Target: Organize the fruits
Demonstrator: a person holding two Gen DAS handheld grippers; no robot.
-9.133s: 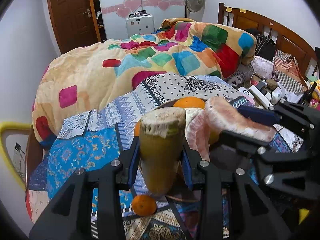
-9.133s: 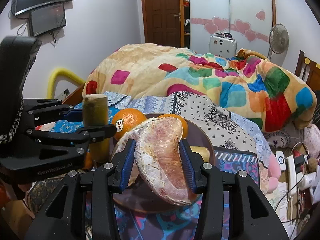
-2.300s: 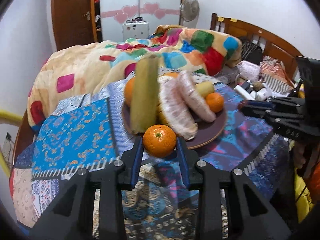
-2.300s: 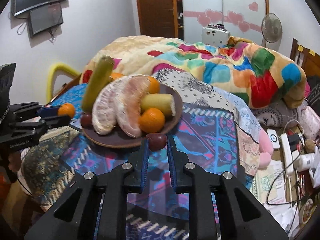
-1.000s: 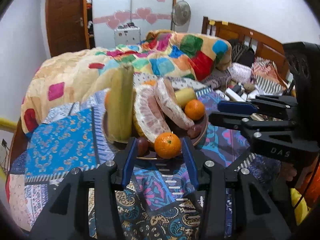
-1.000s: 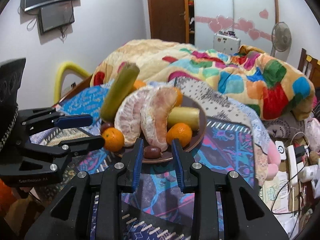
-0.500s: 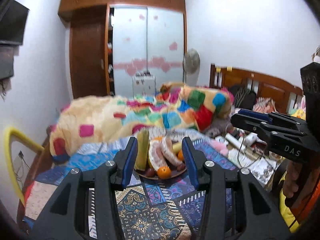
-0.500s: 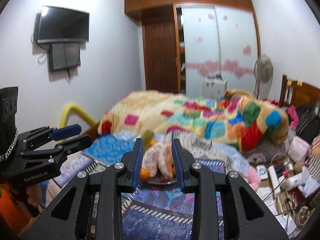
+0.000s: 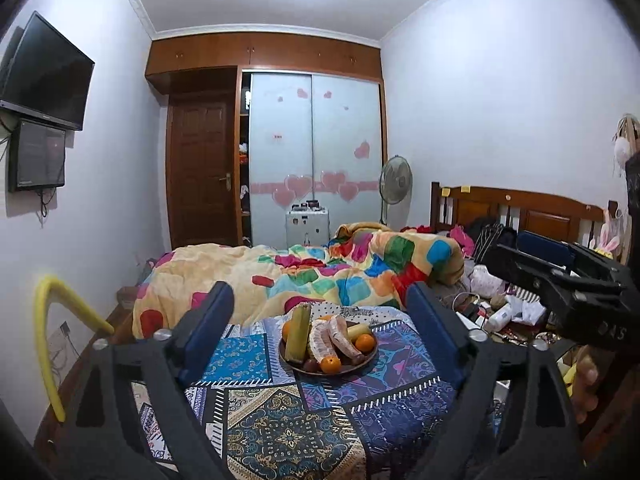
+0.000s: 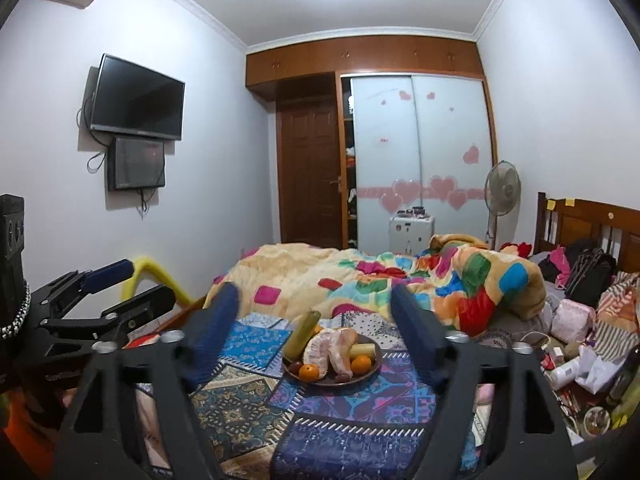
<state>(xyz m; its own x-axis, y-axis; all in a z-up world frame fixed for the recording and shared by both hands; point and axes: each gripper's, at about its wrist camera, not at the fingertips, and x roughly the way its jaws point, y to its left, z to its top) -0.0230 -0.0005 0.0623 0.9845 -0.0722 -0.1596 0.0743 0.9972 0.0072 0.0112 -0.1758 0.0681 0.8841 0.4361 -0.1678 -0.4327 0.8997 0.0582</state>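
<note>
A brown plate (image 9: 366,363) (image 10: 370,372) sits on the patterned cloth, holding a green-yellow sugarcane piece (image 9: 299,332) (image 10: 304,335), two peeled pomelo segments (image 9: 330,338) (image 10: 330,348), oranges (image 9: 330,364) (image 10: 308,372), a yellow chunk and dark plums. My left gripper (image 9: 318,312) is pulled well back from the plate, its jaws opening wide with nothing between them. My right gripper (image 10: 314,304) is likewise back and raised, jaws opening, holding nothing. Each gripper shows at the edge of the other's view: right gripper (image 9: 560,276), left gripper (image 10: 100,292).
The patterned cloth (image 9: 304,420) covers a small table before a bed with a colourful quilt (image 9: 320,276). Clutter of bottles and bags (image 10: 576,352) lies at the right. A yellow tube (image 9: 48,340) stands at the left. A wardrobe, fan and wall TV are behind.
Both grippers have pulled back and risen away from the plate, so the fruit looks small and far. Both pairs of jaws have spread wide apart.
</note>
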